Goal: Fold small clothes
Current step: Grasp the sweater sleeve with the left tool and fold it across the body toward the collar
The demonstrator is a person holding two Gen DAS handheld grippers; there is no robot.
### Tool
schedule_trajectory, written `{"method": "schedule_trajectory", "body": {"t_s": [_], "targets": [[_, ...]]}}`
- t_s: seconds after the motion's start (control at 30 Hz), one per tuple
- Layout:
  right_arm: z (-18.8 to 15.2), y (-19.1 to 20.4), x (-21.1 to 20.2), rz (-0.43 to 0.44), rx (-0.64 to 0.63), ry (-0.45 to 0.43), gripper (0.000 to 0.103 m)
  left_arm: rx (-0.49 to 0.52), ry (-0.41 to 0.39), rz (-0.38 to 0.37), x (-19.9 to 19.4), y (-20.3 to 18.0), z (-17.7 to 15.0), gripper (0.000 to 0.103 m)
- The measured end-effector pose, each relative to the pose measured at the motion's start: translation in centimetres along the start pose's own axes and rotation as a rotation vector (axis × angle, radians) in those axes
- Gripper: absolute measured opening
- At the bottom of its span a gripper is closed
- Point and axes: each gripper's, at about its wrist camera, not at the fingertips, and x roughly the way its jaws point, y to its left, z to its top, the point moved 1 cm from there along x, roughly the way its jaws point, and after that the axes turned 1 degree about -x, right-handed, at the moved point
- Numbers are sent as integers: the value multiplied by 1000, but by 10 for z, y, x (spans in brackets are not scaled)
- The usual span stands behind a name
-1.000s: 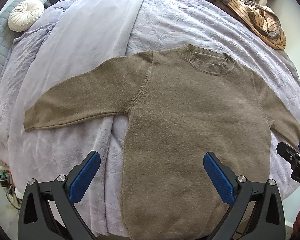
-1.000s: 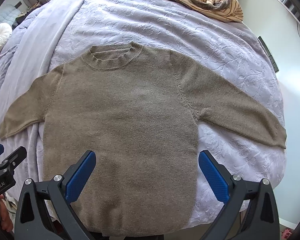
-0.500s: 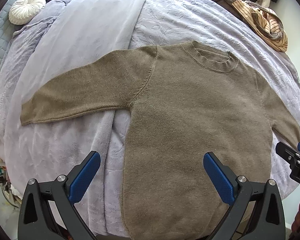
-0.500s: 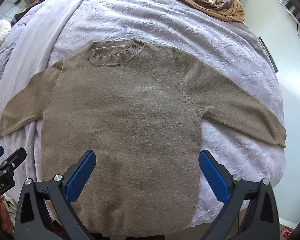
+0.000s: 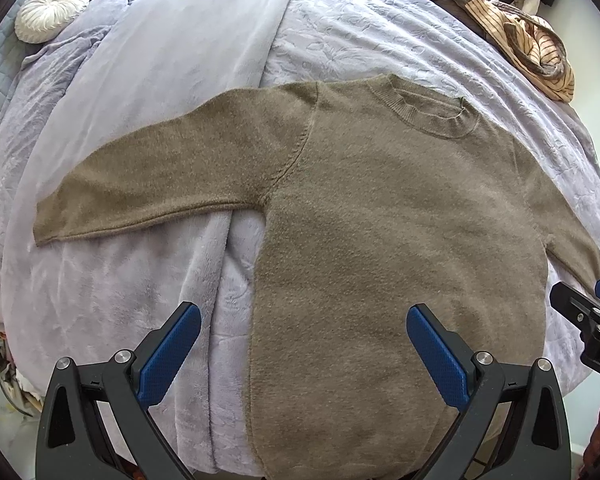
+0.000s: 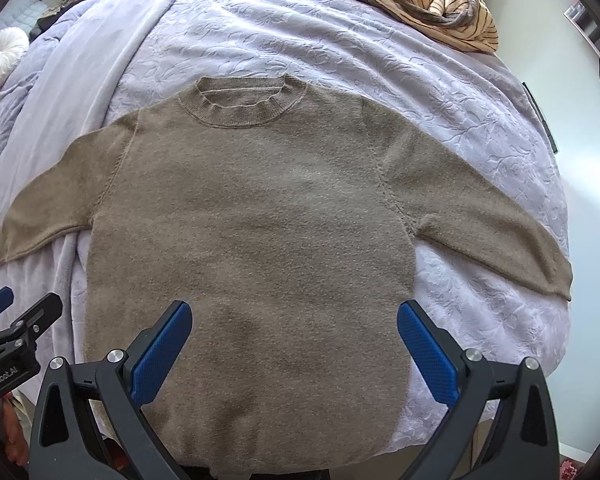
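An olive-brown knit sweater [image 5: 380,220] lies flat, face up, on a lilac bedspread [image 5: 172,80], both sleeves spread out sideways and the collar [image 5: 432,112] far from me. It also shows in the right wrist view [image 6: 252,232]. My left gripper [image 5: 304,344] is open and empty, held above the sweater's lower left part and the bedspread beside it. My right gripper [image 6: 294,340] is open and empty, held above the lower middle of the sweater. The hem is hidden below both grippers.
A heap of striped tan and dark clothes [image 6: 432,0] lies at the far right of the bed. A round white cushion [image 5: 52,10] sits at the far left. The bed's right edge drops to a pale floor [image 6: 588,160].
Both grippers have moved a little forward and down over the sweater, which looks larger and lower in both views. Both stay open. The sweater has not moved.
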Motion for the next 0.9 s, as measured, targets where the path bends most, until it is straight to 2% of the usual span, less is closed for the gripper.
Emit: {"method": "schedule_trajectory", "body": {"t_s": [0.13, 0.27, 0.43, 0.53, 0.63, 0.73, 0.83, 0.87, 0.9], "targets": [[-3, 12, 2, 8, -20, -1, 102, -44, -10, -49, 11, 21, -1, 103], [-5, 34, 6, 31, -53, 9, 102, -162, -50, -82, 24, 69, 1, 103], [-7, 70, 7, 76, -110, -6, 102, -381, -130, -122, 45, 164, 4, 103], [-8, 97, 9, 101, -164, -15, 102, -552, -195, -158, 61, 231, 1, 103], [-10, 122, 11, 123, -209, -16, 102, -703, -206, -232, 88, 285, 0, 103], [-14, 143, 15, 153, -239, -4, 102, -841, -217, -362, 113, 318, 1, 103], [-16, 162, 17, 169, -259, 10, 102, -878, -275, -402, 115, 328, 10, 103], [-17, 167, 19, 174, -263, 15, 102, -874, -302, -386, 112, 327, 13, 98], [-17, 172, 20, 180, -267, 20, 102, -867, -322, -352, 108, 325, 16, 83]]}}
